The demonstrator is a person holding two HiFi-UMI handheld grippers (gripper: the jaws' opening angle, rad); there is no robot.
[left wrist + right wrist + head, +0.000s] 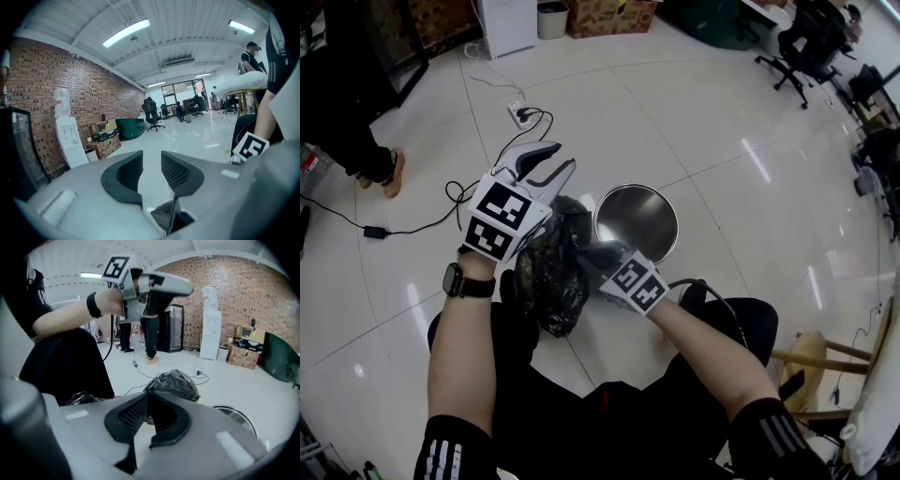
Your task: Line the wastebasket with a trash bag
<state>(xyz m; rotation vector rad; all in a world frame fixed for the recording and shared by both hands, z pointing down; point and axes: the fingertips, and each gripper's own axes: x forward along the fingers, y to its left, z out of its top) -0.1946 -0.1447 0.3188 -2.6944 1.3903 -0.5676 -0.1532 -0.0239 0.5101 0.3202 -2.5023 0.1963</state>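
Observation:
A crumpled black trash bag (pixel 551 277) hangs in front of my lap, between the two grippers. My right gripper (pixel 592 253) is shut, with its tips pinching a fold of the bag's right side. In the right gripper view, the bag (pixel 174 383) bulges just past the closed tips (pixel 149 397). The round steel wastebasket (pixel 671 223) stands unlined on the floor just right of the bag, its rim (pixel 236 416) also showing. My left gripper (pixel 562 156) points away above the bag. Its jaws (pixel 152 157) stand slightly apart with only floor between the pads. A scrap of black film (pixel 164 216) shows at their base.
A power strip (pixel 523 114) with black cables lies on the white tile beyond the grippers. A person's legs (pixel 356 141) stand at far left. Office chairs (pixel 797 52) sit at back right, a wooden stool (pixel 811 361) at right, and a cardboard box (pixel 609 14) by the far wall.

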